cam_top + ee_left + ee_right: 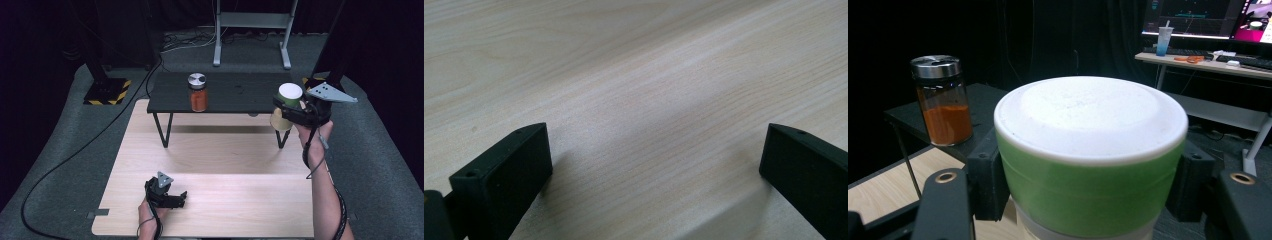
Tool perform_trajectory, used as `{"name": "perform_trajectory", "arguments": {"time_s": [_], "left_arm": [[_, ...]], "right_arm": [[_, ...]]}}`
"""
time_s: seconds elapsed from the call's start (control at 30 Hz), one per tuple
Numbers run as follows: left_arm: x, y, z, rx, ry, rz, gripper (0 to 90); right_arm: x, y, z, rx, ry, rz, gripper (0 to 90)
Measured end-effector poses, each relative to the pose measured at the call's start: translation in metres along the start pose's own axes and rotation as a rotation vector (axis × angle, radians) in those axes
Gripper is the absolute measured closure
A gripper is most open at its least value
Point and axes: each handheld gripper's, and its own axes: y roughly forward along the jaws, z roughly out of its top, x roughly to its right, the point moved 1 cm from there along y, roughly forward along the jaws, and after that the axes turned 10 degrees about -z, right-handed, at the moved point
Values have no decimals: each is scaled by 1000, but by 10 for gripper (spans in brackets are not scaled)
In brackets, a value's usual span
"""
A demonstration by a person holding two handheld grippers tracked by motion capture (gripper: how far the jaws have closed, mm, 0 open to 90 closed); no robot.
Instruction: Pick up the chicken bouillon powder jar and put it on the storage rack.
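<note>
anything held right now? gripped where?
Right hand-held gripper clamps the white-lidded cup by its green band, just under the lid. Left hand-held gripper is open, holding nothing.

A light wooden table [220, 165] lies in the foreground, and at its far edge stands a low black side table [235, 92] on thin dark legs. Grey carpet [65, 150] spreads around the wooden table, with a black cable [75, 152] curling across it to the left and a yellow-and-black striped base plate [106, 91] beyond the table's far left corner. Past the black side table rises a grey metal stand [251, 30] against darkness, and farther off a desk [1208, 62] carries lit monitors [1193, 17], a keyboard and a blue cup [1163, 40].
</note>
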Motion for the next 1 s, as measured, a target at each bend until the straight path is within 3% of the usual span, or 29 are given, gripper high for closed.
{"name": "perform_trajectory", "arguments": {"time_s": [1.0], "left_arm": [[0, 0, 0, 0, 0, 0, 4]], "right_arm": [[-13, 53, 25, -31, -14, 23, 331]]}}
